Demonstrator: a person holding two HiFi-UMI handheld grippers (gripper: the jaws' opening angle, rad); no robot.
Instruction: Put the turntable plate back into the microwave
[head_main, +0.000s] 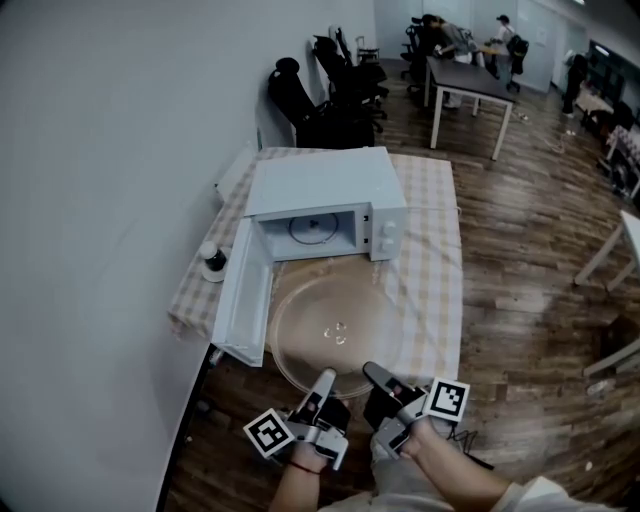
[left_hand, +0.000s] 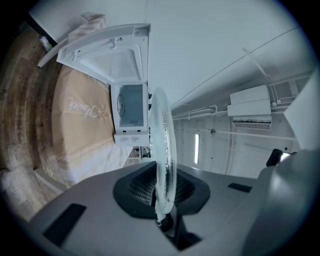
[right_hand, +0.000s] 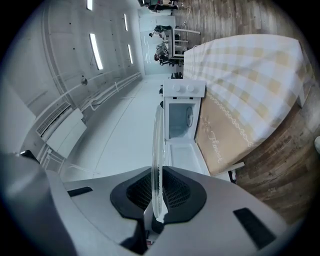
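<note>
a: what is your left gripper (head_main: 326, 378) doing?
b: its jaws are clamped on the near rim of the turntable plate (head_main: 335, 330). in the left gripper view the glass edge runs straight up between the pads.
a: and your right gripper (head_main: 372, 371)?
b: it pinches that same near rim, just beside the left one, with the thin glass edge-on between its jaws. you hold the plate with both, roughly flat.
a: where is the plate against the microwave (head_main: 325, 195)?
b: outside it, in front of the open cavity and over the near end of the checked tablecloth (head_main: 432, 250). its near edge sticks out past the table towards you. the door (head_main: 243, 300) stands wide open on your left, close beside the plate's left edge. a dark ring (head_main: 310, 229) shows on the cavity floor.
a: anything else?
b: a small dark thing with a white top (head_main: 213, 262) sits left of the door, maybe a bottle; it's too small to be sure. beyond the table, black office chairs (head_main: 330, 90) and a dark desk (head_main: 470, 80) stand on the wood floor (head_main: 530, 230).
</note>
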